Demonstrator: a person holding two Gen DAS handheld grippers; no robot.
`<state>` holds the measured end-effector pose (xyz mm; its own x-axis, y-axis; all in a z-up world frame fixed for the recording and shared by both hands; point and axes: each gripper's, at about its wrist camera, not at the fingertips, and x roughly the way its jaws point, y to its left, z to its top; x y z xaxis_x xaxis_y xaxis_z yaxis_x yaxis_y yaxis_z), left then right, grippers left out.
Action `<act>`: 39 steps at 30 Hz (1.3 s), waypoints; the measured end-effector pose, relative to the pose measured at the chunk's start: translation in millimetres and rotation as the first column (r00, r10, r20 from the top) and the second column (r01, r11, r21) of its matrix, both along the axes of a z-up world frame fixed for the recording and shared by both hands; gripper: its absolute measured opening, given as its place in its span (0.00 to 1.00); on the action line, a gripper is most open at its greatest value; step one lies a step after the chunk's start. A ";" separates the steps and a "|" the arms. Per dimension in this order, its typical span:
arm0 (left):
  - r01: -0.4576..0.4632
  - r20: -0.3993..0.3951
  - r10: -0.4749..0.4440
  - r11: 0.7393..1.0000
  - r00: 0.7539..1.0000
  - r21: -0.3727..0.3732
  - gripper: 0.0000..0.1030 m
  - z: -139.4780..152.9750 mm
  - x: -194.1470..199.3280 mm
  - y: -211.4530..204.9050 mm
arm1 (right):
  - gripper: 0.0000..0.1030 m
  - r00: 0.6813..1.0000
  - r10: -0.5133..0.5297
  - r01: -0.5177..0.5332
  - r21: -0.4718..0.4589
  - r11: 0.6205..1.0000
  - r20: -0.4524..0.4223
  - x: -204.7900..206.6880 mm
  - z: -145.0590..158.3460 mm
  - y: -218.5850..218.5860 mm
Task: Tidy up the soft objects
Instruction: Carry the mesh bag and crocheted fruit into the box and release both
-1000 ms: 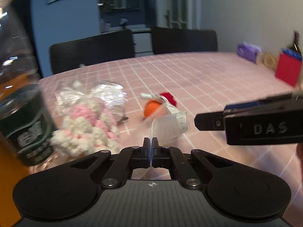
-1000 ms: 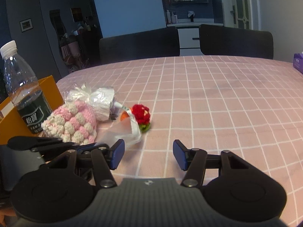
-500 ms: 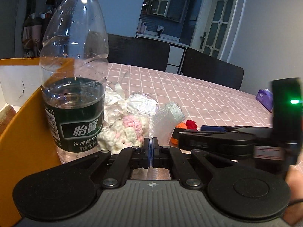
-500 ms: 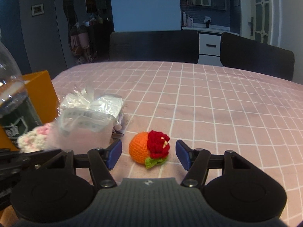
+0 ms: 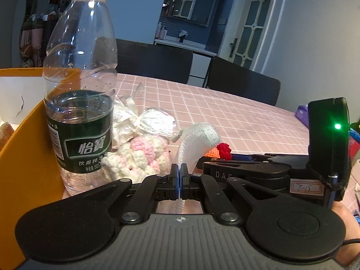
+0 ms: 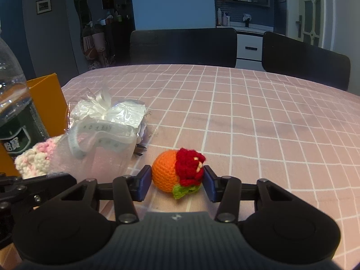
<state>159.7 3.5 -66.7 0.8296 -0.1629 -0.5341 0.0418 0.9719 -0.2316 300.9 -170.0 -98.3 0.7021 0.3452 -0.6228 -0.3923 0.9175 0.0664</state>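
An orange crochet ball with a red flower and green leaf [image 6: 177, 172] lies on the pink checked tablecloth [image 6: 247, 117]. My right gripper [image 6: 176, 183] is open, its jaws on either side of the ball and very close to it. My left gripper [image 5: 179, 177] is shut on a clear plastic bag [image 5: 198, 141], holding its mouth up; the bag also shows in the right wrist view [image 6: 99, 144]. A pink and white crochet toy [image 5: 139, 155] lies beside the bag. The ball peeks out behind the bag in the left wrist view [image 5: 221, 150].
A water bottle [image 5: 78, 103] stands at the left next to an orange box [image 5: 20, 148]. A crinkled cellophane packet with a white ribbon [image 6: 108, 110] lies behind the toys. Two dark chairs [image 6: 184, 45] stand at the far table edge. A purple pack [image 5: 301, 114] sits far right.
My right gripper has moved forward and narrowed until its jaws flank the orange ball. My left gripper has swung left towards the bottle and box, lifting the bag off the ball.
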 end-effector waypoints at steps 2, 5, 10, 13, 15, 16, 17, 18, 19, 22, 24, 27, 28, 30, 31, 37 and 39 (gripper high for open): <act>0.016 0.018 -0.016 1.000 1.000 -0.006 0.00 6.7 -8.0 -1.8 | 0.47 1.000 -0.008 0.008 -0.006 1.000 0.016 -12.3 7.1 -3.9; 0.040 0.054 -0.039 0.999 0.998 -0.014 0.00 18.6 -21.9 -5.2 | 0.47 0.999 -0.022 0.022 -0.014 1.000 0.034 -32.8 18.2 -10.3; 0.065 0.117 -0.061 0.998 0.991 -0.025 0.00 41.9 -47.1 -8.2 | 0.47 0.997 -0.030 0.031 -0.015 0.999 0.078 -67.2 40.0 -20.0; 0.072 0.160 -0.067 0.997 0.985 -0.026 0.00 55.2 -63.1 -7.9 | 0.47 0.993 -0.027 0.029 -0.013 0.999 0.117 -88.1 55.7 -22.8; 0.080 0.190 -0.075 0.997 0.979 -0.022 0.00 63.9 -74.6 -6.6 | 0.47 0.988 -0.022 0.024 -0.012 1.000 0.150 -102.0 66.6 -23.2; 0.083 0.204 -0.077 0.996 0.976 -0.020 0.00 67.8 -80.3 -6.1 | 0.47 0.986 -0.017 0.019 -0.012 1.000 0.165 -108.8 71.8 -22.6; 0.085 0.218 -0.078 0.996 0.973 -0.020 0.00 72.0 -85.8 -4.4 | 0.47 0.984 -0.012 0.014 -0.011 1.000 0.178 -115.1 76.4 -23.4; 0.085 0.230 -0.078 0.996 0.970 -0.020 0.00 75.6 -90.0 -4.3 | 0.47 0.981 -0.005 0.007 -0.010 1.000 0.192 -122.1 81.5 -22.7; 0.085 0.242 -0.078 0.996 0.967 -0.019 0.00 78.7 -94.3 -2.2 | 0.47 0.979 0.003 -0.001 -0.010 1.000 0.205 -128.0 86.1 -21.4; 0.073 0.279 -0.066 0.997 0.958 -0.016 0.00 88.4 -109.4 3.9 | 0.47 0.970 0.025 -0.024 -0.006 1.000 0.241 -145.8 98.7 -16.2; 0.066 0.303 -0.058 0.998 0.951 -0.014 0.00 94.9 -121.1 9.2 | 0.47 0.965 0.046 -0.048 0.002 0.999 0.259 -157.8 105.8 -11.6; 0.049 0.333 -0.046 0.999 0.942 -0.003 0.00 102.3 -135.9 21.3 | 0.47 0.954 0.101 -0.108 0.010 0.994 0.282 -175.0 115.6 -1.6; 0.040 0.342 -0.038 0.999 0.939 0.002 0.00 105.3 -140.7 27.2 | 0.47 0.949 0.121 -0.130 0.010 0.991 0.292 -180.0 118.8 2.3; 0.018 0.354 -0.019 1.000 0.935 0.007 0.00 113.3 -150.8 43.3 | 0.47 0.935 0.172 -0.183 0.008 0.983 0.310 -188.6 124.9 12.8; 0.006 0.357 -0.009 1.000 0.934 0.011 0.00 117.1 -153.9 52.1 | 0.47 0.929 0.198 -0.211 0.009 0.977 0.312 -191.4 127.6 18.3; -0.088 0.330 0.059 0.993 0.942 0.076 0.00 138.6 -162.0 106.2 | 0.47 0.886 0.348 -0.366 0.003 0.931 0.307 -202.0 141.1 66.4; -0.110 0.313 0.074 0.989 0.947 0.098 0.00 141.9 -159.0 119.4 | 0.47 0.868 0.391 -0.405 -0.020 0.914 0.305 -203.8 142.3 86.5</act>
